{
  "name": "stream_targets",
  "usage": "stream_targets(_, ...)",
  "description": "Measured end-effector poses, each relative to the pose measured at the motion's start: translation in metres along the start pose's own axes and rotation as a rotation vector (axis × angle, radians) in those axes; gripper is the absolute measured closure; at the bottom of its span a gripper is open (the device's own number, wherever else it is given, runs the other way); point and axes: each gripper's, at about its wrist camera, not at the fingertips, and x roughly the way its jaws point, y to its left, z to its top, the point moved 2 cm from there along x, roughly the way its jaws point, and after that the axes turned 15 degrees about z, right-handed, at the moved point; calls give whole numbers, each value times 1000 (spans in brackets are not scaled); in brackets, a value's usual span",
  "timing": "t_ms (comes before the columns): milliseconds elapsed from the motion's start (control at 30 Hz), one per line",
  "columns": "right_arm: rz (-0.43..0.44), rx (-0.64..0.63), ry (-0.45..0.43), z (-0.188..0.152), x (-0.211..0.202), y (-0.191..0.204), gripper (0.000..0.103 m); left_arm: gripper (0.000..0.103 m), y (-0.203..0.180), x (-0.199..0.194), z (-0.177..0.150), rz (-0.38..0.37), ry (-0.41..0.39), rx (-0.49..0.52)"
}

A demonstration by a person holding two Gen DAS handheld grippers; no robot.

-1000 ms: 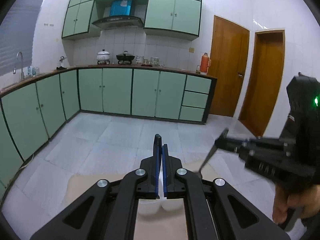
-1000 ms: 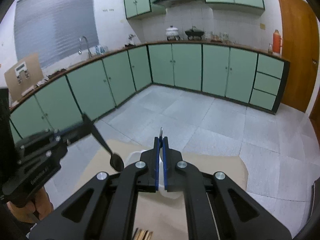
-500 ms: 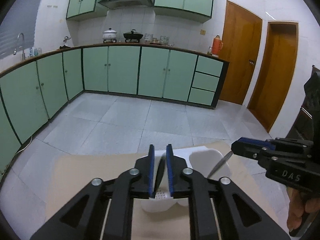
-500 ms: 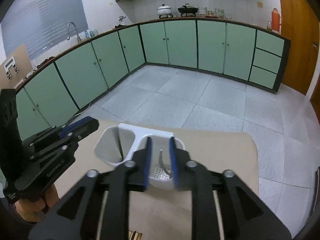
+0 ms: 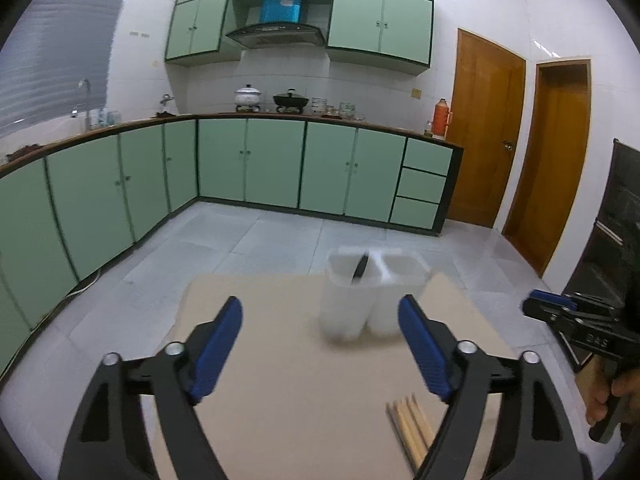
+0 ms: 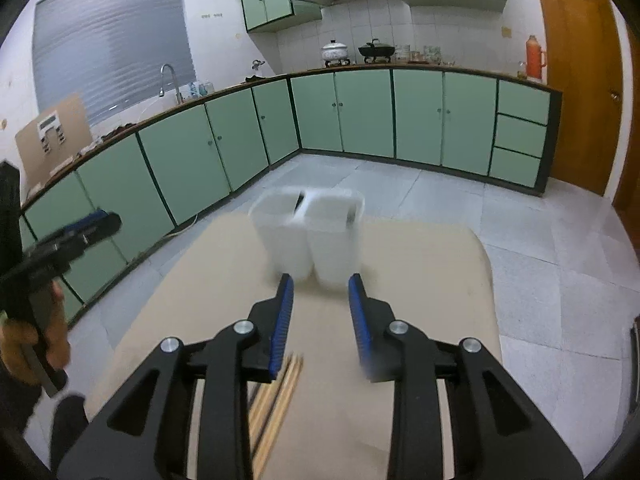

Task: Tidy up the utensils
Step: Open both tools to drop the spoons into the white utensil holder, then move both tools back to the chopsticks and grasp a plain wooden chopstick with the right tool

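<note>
White plastic, the two-compartment holder [image 5: 370, 294] stood at the far end of the beige table [image 5: 288, 392], a dark utensil [image 5: 360, 269] upright in its left compartment. Both the left gripper [image 5: 320, 350] and right gripper [image 6: 320, 312] were opening, nothing between their jaws. Wooden chopsticks [image 6: 276, 396] lay near.

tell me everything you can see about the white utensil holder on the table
The utensil holder is a white, slightly translucent plastic caddy with two tall open compartments joined side by side. It stands upright near the far edge of the tan table, blurred in both views. A dark utensil handle leans in its left compartment; another thin dark one shows in the right. Neither gripper touches it.
</note>
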Motion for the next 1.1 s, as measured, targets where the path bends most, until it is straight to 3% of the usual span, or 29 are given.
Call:
stream_targets(100,-11,-10,10,-60,-19,20,64,18,8,-31,-41,16,19,6)
stream_targets(267,-11,-11,105,-158,-22,55,64,18,9,-72,-116,-16,58,-10)
stream_targets(467,17,11,213,-221,-4,79,66,18,0,-91,-181,-38,115,-25)
stream_targets(633,23,-10,214,-222,-1,82,67,18,-25,-90,-214,-55,166,63)
stream_targets(867,-19,10,189,-212,1,53,69,20,-44,-80,-227,-81,215,114)
stream_targets(1100,-15,14,175,-211,-8,49,68,20,-77,-71,-246,-79,257,245)
